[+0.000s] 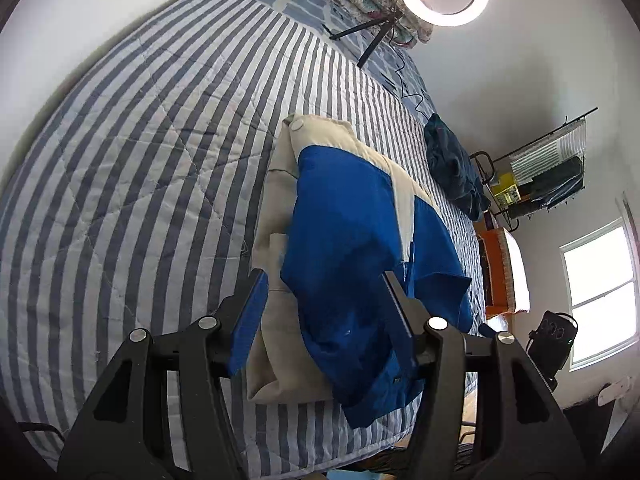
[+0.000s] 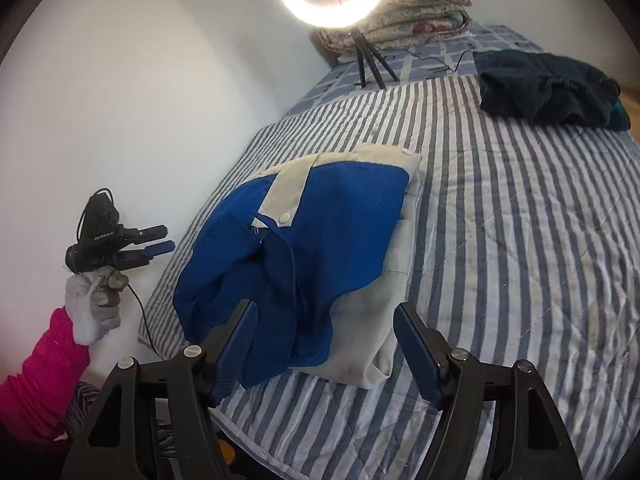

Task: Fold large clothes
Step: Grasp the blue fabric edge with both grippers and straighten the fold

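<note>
Your left gripper and right gripper both hang with jaws apart, gripping nothing. The jacket lies folded on the striped quilt near its edge.

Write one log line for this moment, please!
blue and beige jacket: folded on striped quilt | left gripper: open | right gripper: open

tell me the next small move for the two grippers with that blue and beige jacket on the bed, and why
Probably bring the left gripper and right gripper down onto the near hem of the blue and beige jacket and pinch it. The jacket lies partly folded on the striped quilt, its blue sleeve draped loosely toward the near edge, and both sets of jaws stand open and hold nothing, so a fresh grasp seems due.
</note>
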Demonstrator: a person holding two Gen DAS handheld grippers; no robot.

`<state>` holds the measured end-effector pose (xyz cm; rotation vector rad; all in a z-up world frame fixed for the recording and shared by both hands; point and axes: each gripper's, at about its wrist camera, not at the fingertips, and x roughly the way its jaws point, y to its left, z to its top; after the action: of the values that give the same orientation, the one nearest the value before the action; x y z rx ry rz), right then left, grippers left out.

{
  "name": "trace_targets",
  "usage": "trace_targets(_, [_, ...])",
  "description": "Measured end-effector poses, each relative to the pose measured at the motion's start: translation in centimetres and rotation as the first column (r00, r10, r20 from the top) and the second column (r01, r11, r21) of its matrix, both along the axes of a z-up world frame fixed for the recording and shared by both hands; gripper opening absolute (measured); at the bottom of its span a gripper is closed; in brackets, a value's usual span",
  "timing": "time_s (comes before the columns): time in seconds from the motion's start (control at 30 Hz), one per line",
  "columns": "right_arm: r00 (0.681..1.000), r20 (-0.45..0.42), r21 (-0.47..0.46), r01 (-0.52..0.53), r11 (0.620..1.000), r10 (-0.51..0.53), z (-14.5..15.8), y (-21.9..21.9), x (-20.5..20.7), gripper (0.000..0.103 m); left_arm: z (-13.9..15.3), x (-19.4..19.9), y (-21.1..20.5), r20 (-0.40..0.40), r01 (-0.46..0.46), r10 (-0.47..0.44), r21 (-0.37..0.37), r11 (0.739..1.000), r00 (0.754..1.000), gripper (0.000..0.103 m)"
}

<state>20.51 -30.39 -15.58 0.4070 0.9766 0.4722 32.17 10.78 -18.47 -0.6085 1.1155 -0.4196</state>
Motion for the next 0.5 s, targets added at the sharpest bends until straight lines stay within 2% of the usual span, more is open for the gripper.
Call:
trace_targets(0.1, [0.999,-0.053,0.047,-0.009,0.999,0.012,-2.1,0.3,1.4,0.062,-1.8,1.0,-0.4,-0.029,-0.015,0.015,-0.016,1.0,0.999,0.058])
trace_targets(0.17, [0.996,-0.086,0.08,-0.009,0.997,0.016,-3.5,0.5,2.2,0.058,-2.8,1.5,-0.9,-0.051,-0.005,0.003,-0.046,0.999,0.999,0.058])
trace_targets(0.27, [0.994,-0.109,0.123,-0.003,0.992,0.017,-4.8,0.7,3.3,0.052,-3.7,2.1,-1.8,-0.059,0.02,-0.023,-0.046,0.999,0.998,0.056])
trace_targets(0.33, [0.993,-0.113,0.138,-0.007,0.99,0.023,-5.3,1.0,3.7,0.043,-4.2,2.5,-2.3,-0.069,0.034,-0.038,-0.063,0.997,0.997,0.037])
trace_targets(0.37, [0.993,-0.115,0.142,-0.012,0.99,0.029,-5.4,1.1,4.0,0.04,-4.4,2.6,-2.6,-0.075,0.037,-0.042,-0.059,0.998,0.996,0.012])
trace_targets(0.4, [0.992,-0.119,0.147,-0.021,0.989,0.039,-5.6,1.3,4.1,0.03,-4.3,2.6,-2.9,-0.071,0.042,-0.044,-0.039,0.998,0.996,0.004])
trace_targets(0.43, [0.99,-0.124,0.157,-0.042,0.987,0.062,-5.7,1.6,4.3,0.01,-4.0,2.4,-3.3,-0.057,0.047,-0.048,-0.013,0.999,0.997,0.003])
trace_targets(0.47, [0.989,-0.126,0.154,-0.06,0.986,0.08,-5.7,1.8,4.4,0.0,-3.5,2.1,-3.7,-0.043,0.06,-0.06,0.003,0.998,0.997,0.001])
trace_targets(0.5, [0.989,-0.118,0.124,-0.075,0.989,0.089,-5.5,2.0,4.4,0.0,-2.9,1.8,-4.1,-0.03,0.076,-0.075,0.015,0.997,0.997,0.001])
